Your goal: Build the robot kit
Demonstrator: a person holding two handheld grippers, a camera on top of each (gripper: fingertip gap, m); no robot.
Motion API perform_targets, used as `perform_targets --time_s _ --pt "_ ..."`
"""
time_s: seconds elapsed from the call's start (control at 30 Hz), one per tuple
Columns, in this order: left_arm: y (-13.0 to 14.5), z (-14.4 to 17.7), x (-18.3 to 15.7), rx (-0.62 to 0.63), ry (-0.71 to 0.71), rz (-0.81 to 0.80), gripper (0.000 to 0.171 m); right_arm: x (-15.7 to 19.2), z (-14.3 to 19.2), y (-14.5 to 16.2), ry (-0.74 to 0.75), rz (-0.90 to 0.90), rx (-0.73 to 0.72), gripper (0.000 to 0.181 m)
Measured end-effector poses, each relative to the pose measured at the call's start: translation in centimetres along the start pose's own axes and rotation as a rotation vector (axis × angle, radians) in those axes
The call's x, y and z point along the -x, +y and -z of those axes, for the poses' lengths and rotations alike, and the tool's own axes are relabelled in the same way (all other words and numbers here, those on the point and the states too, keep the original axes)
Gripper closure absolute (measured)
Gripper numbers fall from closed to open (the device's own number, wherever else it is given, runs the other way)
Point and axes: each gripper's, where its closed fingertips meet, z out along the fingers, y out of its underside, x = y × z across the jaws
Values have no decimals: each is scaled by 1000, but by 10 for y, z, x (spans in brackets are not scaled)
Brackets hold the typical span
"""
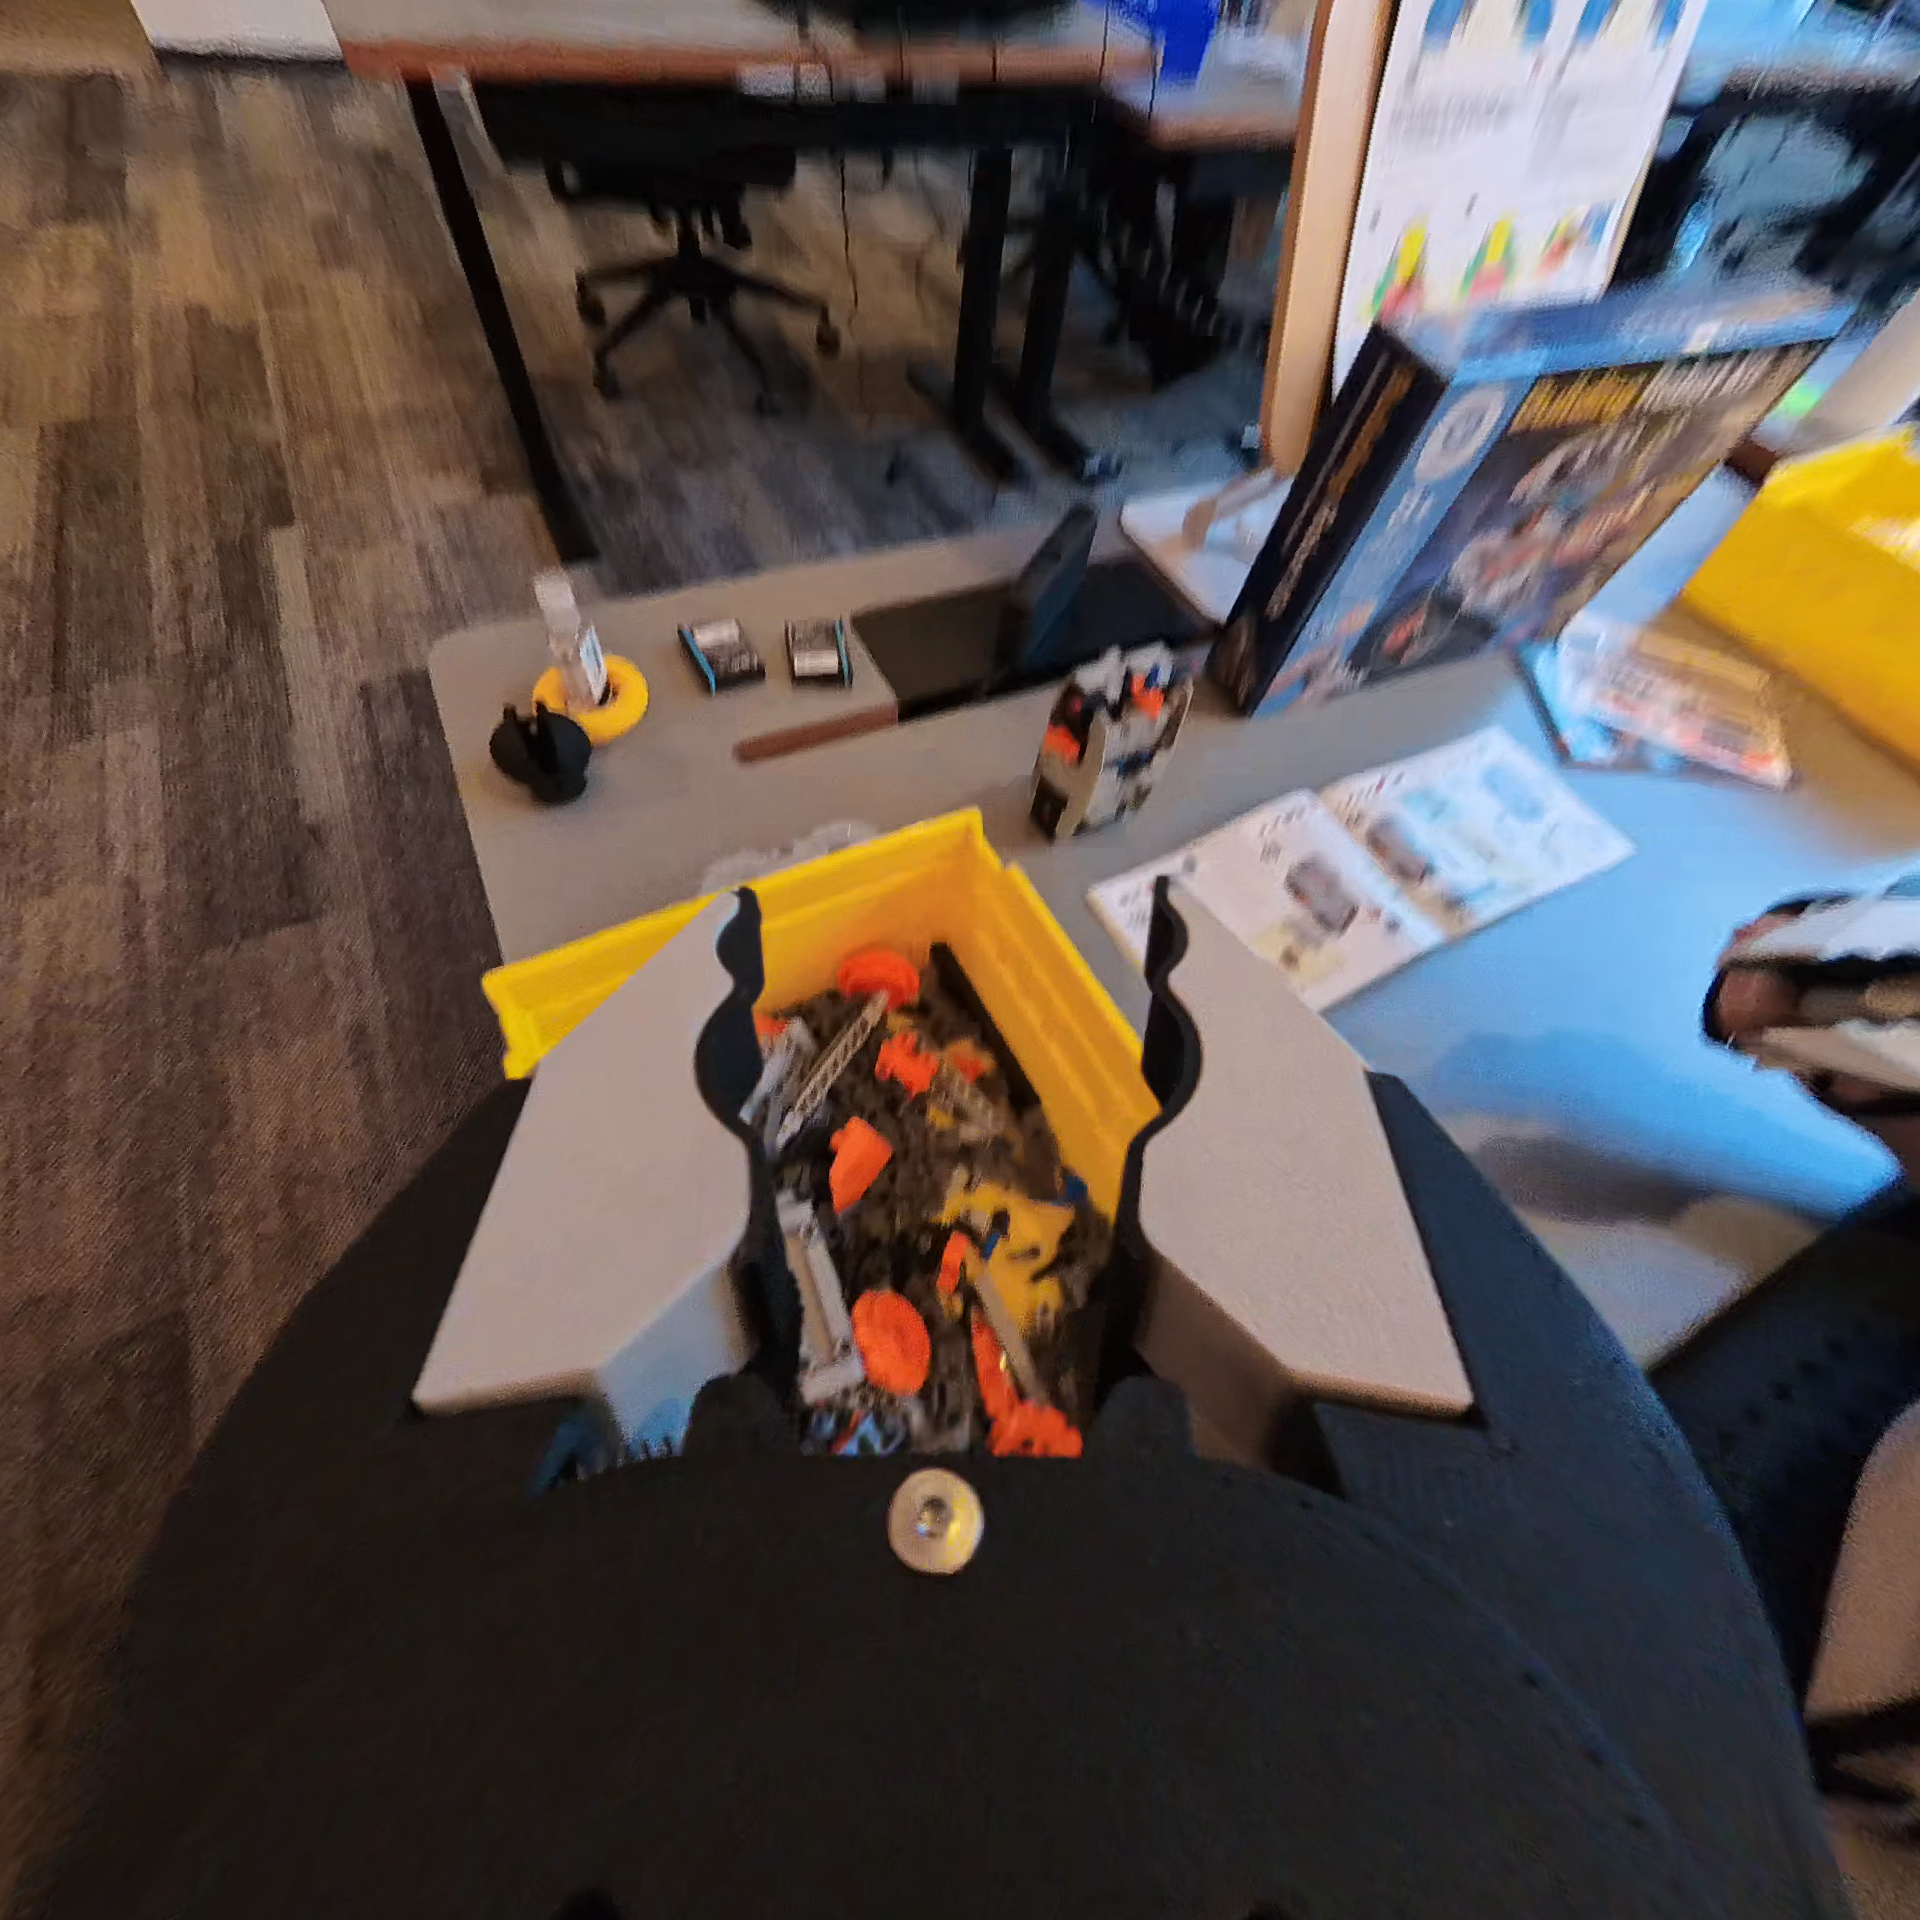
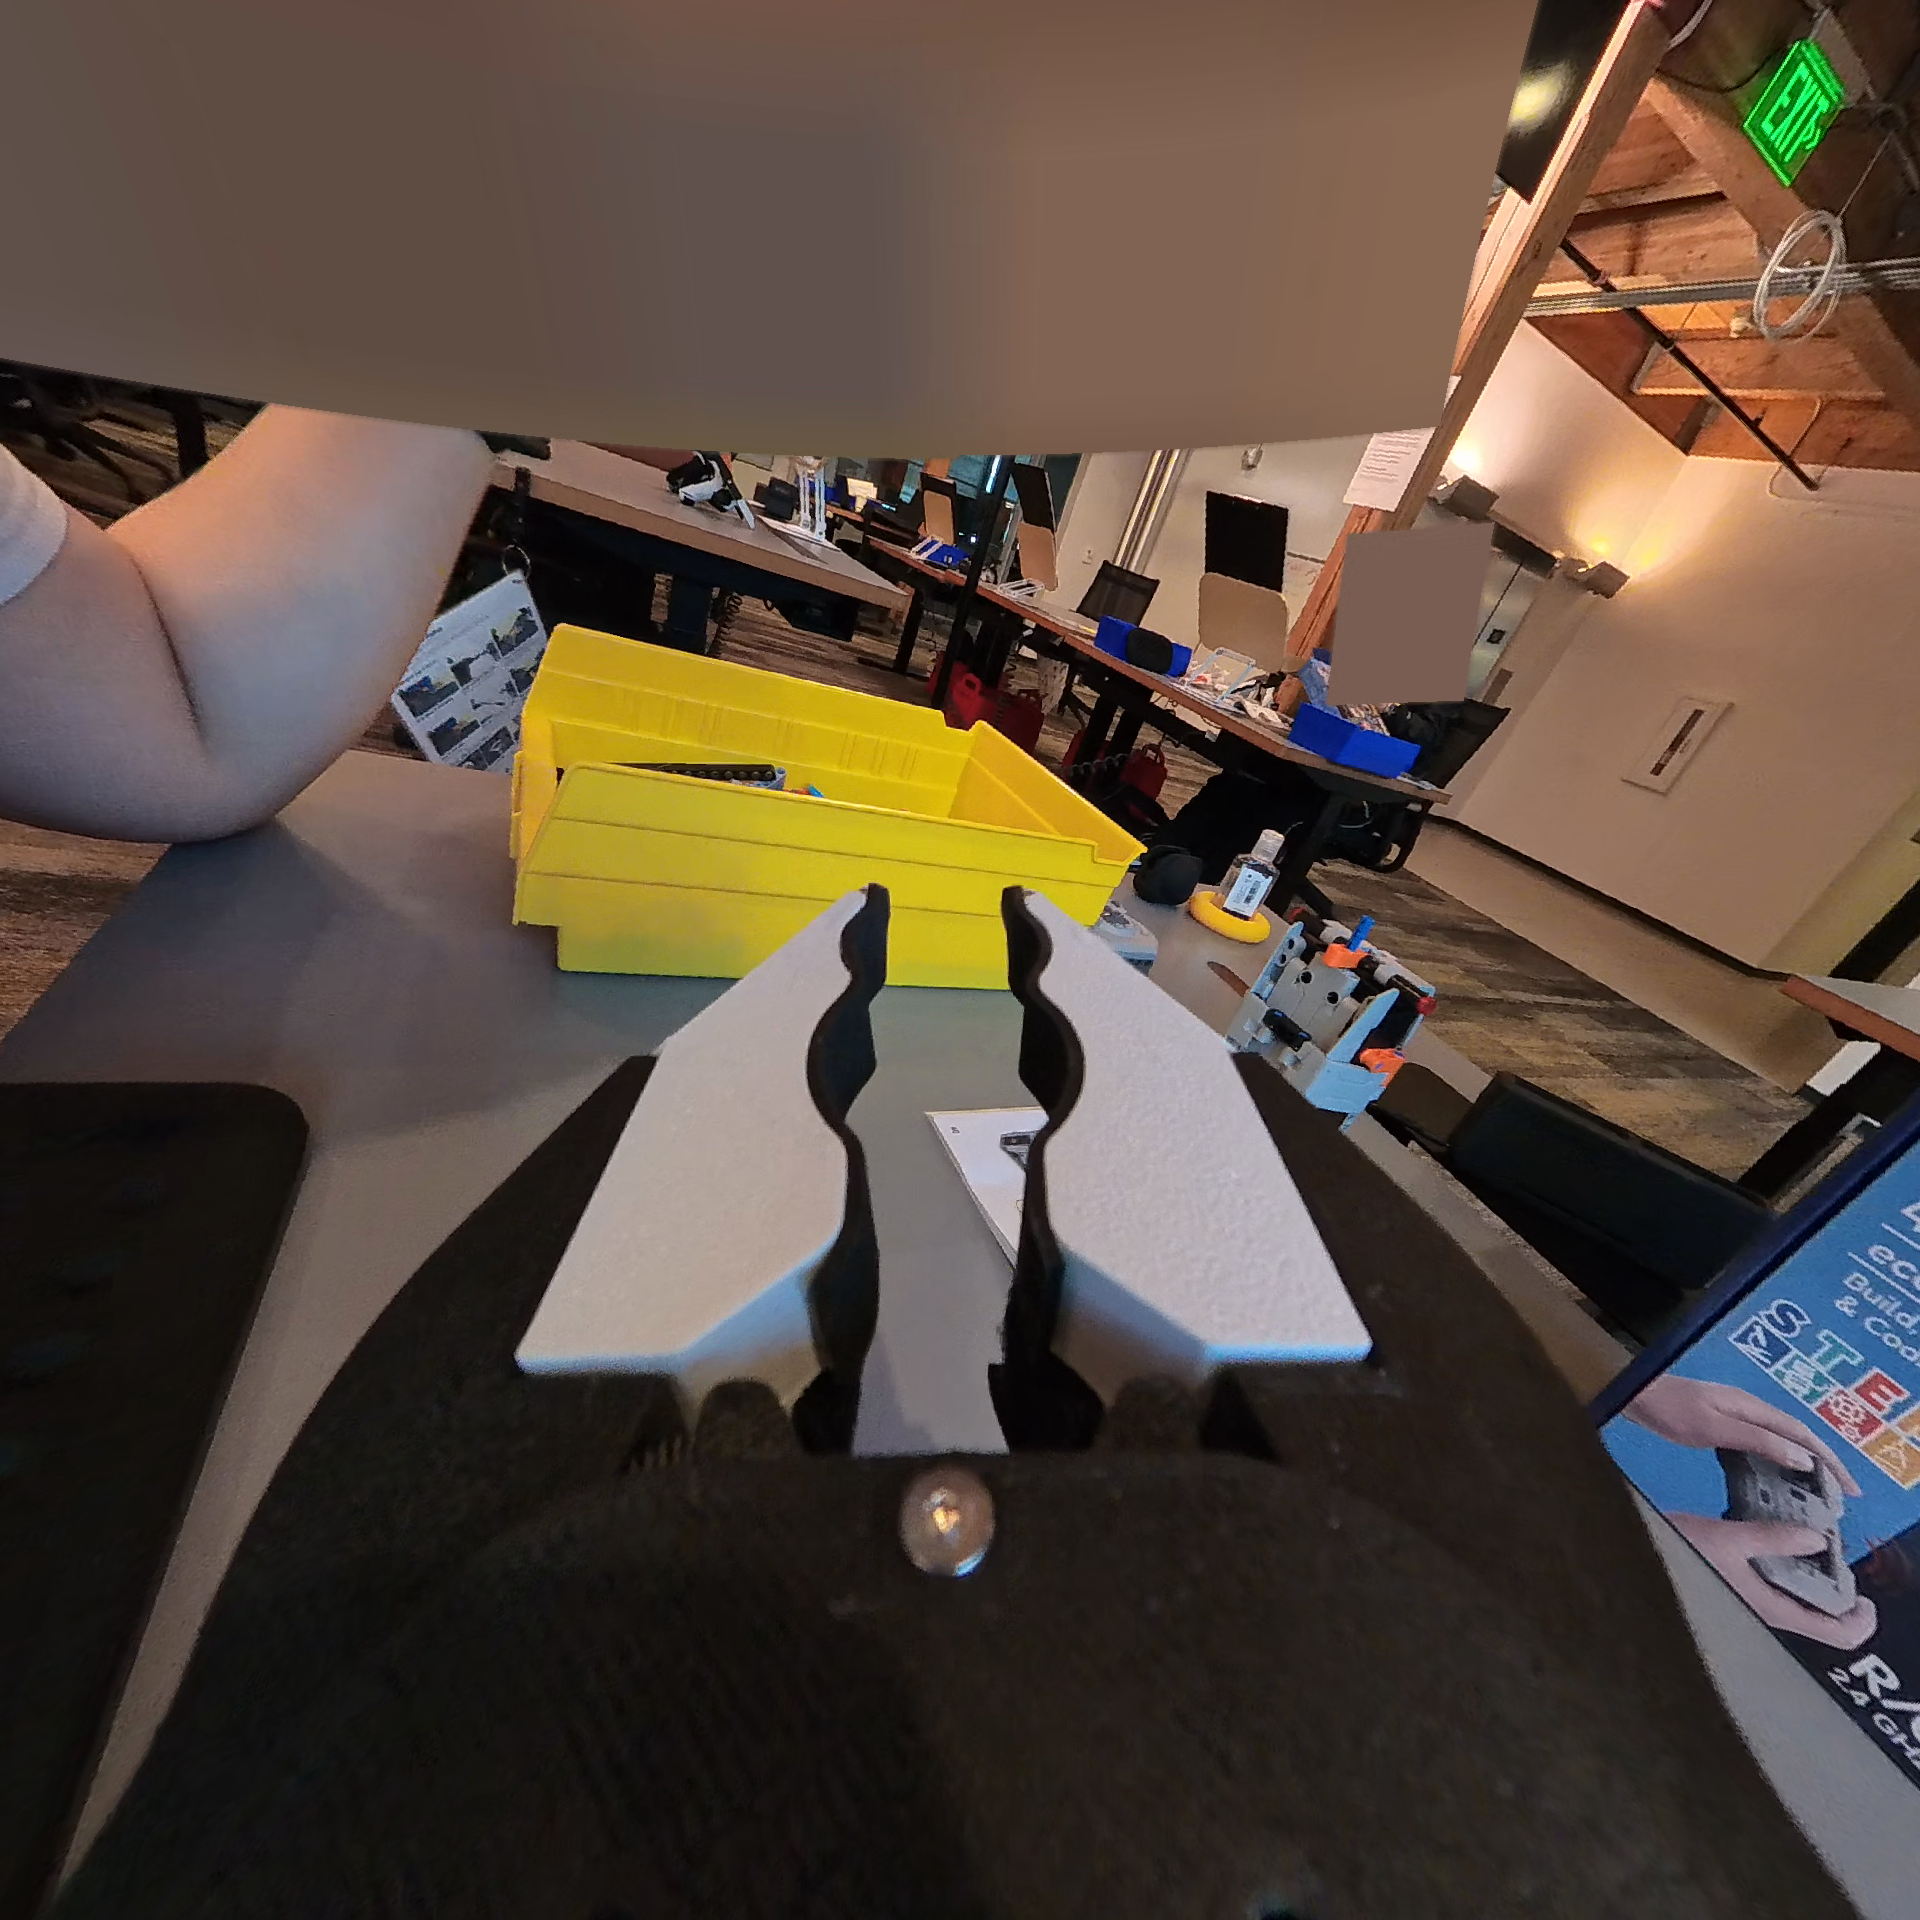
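Observation:
My left gripper [image 1: 951, 899] is open and empty. It hovers just above a yellow bin [image 1: 1049, 987] full of orange, black and grey building pieces [image 1: 914, 1195], with one finger on each side of the pile. My right gripper [image 2: 945, 899] is open with a narrow gap and holds nothing. It sits low over the grey table [image 2: 364, 987] and points at two yellow bins [image 2: 810, 862] standing close together. A half-built grey and orange model [image 1: 1112, 748] stands behind the bin and also shows in the right wrist view [image 2: 1330, 1018].
An open instruction booklet [image 1: 1361, 883], a large blue box [image 1: 1507, 499] and another yellow bin [image 1: 1839, 603] lie to the right. A small bottle in a yellow ring [image 1: 582, 665] stands near the table's far edge. A person's arm [image 2: 208, 675] rests on the table beside a black mat [image 2: 125, 1299]. There is about 30 cm between the tips of the two grippers.

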Motion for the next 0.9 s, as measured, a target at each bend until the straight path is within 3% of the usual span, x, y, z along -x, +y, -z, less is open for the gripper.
perform_targets --time_s 0.17,0.4,0.5,0.6,0.73,0.8,0.9 --pt "51 -18 3 296 -36 -80 101 1 -2 3 -10 -8 8 160" --pt "57 -41 15 369 -169 -219 106 3 -4 7 -18 -9 21 160" --pt "35 -39 26 269 -261 -278 112 4 -5 9 -26 -19 28 160" --pt "-7 -19 39 26 -353 -280 119 7 -8 14 -45 -33 47 160" --pt "-45 27 55 -305 -439 -219 108 14 -14 18 -76 -63 57 160" --pt "-49 41 59 -381 -460 -221 105 15 -18 23 -79 -62 76 160" --pt "-48 46 65 -387 -473 -206 85 18 -24 28 -88 -79 97 160"
